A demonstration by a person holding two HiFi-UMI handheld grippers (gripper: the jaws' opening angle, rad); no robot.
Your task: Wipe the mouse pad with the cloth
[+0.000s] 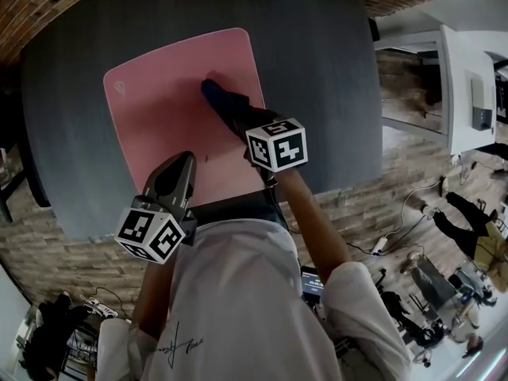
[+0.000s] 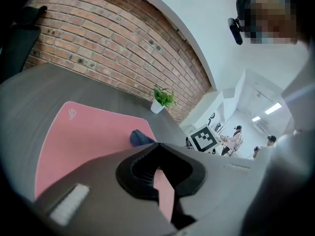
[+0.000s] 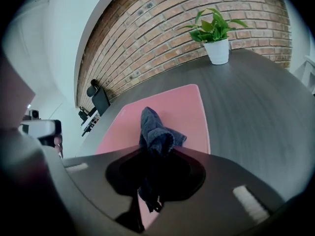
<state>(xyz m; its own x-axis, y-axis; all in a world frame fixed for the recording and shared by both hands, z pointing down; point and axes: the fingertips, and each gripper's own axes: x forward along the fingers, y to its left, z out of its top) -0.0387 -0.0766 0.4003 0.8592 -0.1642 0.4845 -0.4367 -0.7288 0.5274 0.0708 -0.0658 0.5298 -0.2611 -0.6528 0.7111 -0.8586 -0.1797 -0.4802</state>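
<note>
Two grippers work over one pink mouse pad (image 1: 159,109) on a dark grey table (image 1: 325,94). The right gripper (image 3: 153,181) view gives me what the head view can't: jaws clamped on a dark blue cloth (image 3: 156,134) with a napped weave, bunched up, its far end down on the pad. From above, the cloth is only a dark streak near the pad's 3 o'clock edge.

Left gripper (image 2: 165,191) view: jaws drawn together, nothing in them, only a thin sliver of pink showing. From the head view I place it over the pad's 6 o'clock edge.

Pad lies flat, corners rounded, faint emblem (image 2: 72,113) at its 10 o'clock corner. Bare table is widest at 3 o'clock, narrower at 9. A white-potted plant (image 3: 216,38) sits at the table's 12 o'clock, by a brick wall (image 3: 162,33).
</note>
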